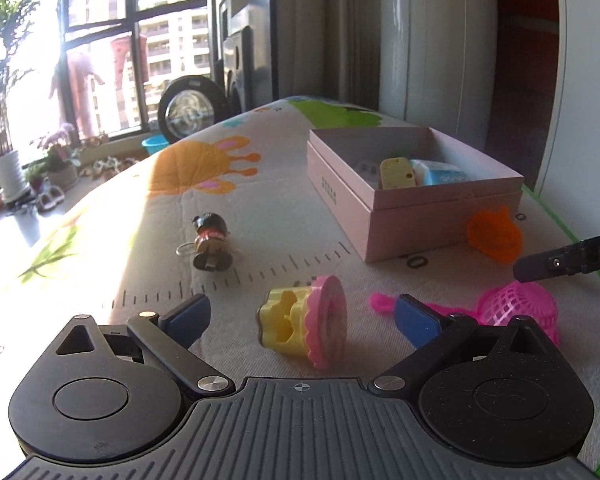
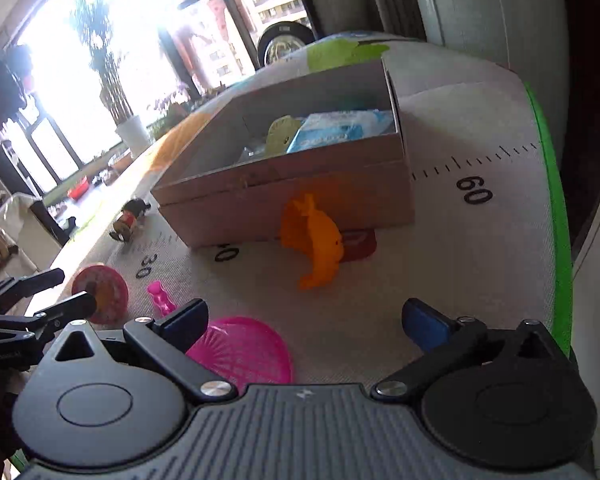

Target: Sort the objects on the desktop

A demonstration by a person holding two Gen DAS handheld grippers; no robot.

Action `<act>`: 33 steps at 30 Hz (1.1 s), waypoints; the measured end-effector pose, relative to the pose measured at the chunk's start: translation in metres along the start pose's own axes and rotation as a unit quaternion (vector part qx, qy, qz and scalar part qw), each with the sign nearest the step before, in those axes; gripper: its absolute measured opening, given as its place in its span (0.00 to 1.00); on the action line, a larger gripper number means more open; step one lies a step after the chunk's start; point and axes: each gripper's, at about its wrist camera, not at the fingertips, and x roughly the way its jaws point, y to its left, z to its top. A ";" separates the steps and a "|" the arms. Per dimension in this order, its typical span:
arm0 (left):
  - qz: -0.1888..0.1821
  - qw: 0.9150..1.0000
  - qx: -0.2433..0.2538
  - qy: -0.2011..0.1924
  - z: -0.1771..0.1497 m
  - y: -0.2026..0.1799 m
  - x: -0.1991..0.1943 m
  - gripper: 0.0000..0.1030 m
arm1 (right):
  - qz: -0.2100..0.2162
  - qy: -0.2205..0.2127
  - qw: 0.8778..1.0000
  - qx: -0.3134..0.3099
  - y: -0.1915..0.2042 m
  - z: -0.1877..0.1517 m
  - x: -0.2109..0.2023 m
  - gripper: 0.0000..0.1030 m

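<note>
Risk judged: orange mould [image 2: 318, 246] leans against the near wall of the pink box [image 2: 284, 200]; a grab from the right gripper [image 2: 304, 320] could jam a finger on that wall or tip the mould flat; pink net scoop [image 2: 242, 354] lies just under its left finger and could be snagged. Yellow-pink cake toy [image 1: 306, 326], lying on its side well in front of the box, could be rolled away by the left gripper [image 1: 300, 316].

Right gripper is seen spread wide, nothing held or touched; left gripper also wide, empty, the cake toy just ahead between its fingers. Figurine [image 1: 211, 246] lies left of the box; box already holds a few items.
</note>
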 end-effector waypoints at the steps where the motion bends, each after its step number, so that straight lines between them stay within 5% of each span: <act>1: 0.007 1.000 0.001 0.005 0.003 -0.002 0.004 0.98 | 0.003 -0.006 1.000 0.006 -0.001 -0.001 -0.001 1.00; 7: -0.001 0.999 0.046 0.008 0.000 -0.017 0.005 0.98 | 0.026 -0.041 0.999 0.011 -0.007 -0.014 -0.007 1.00; 12: -0.003 0.999 0.018 0.028 -0.002 -0.013 0.011 0.98 | 0.028 -0.046 0.998 0.012 -0.007 -0.015 -0.007 1.00; 16: -0.005 0.999 -0.009 0.043 0.003 -0.001 0.021 0.78 | 0.028 -0.039 0.999 -0.008 -0.002 -0.014 -0.007 1.00; 19: -0.014 0.997 -0.023 0.067 0.002 0.004 0.032 0.67 | 0.070 -0.006 0.994 -0.079 0.014 -0.010 -0.007 1.00; 20: -0.015 0.997 -0.024 0.070 0.001 0.005 0.033 0.57 | 0.074 -0.007 0.991 -0.115 0.024 -0.010 -0.010 1.00; 25: -0.026 0.997 -0.026 0.066 -0.002 0.006 0.023 0.47 | 0.052 0.007 0.954 -0.297 0.072 -0.017 -0.010 0.99; 28: -0.033 0.997 -0.017 0.065 -0.004 0.003 0.015 0.46 | 0.043 0.045 0.946 -0.318 0.079 -0.016 0.003 0.79; 29: -0.033 0.997 -0.013 0.065 -0.006 0.002 0.012 0.46 | 0.043 0.057 0.946 -0.317 0.079 -0.016 0.006 0.65; 33: -0.035 0.998 0.013 0.050 -0.005 -0.006 -0.006 0.46 | 0.040 0.043 0.950 -0.307 0.079 -0.014 -0.015 0.57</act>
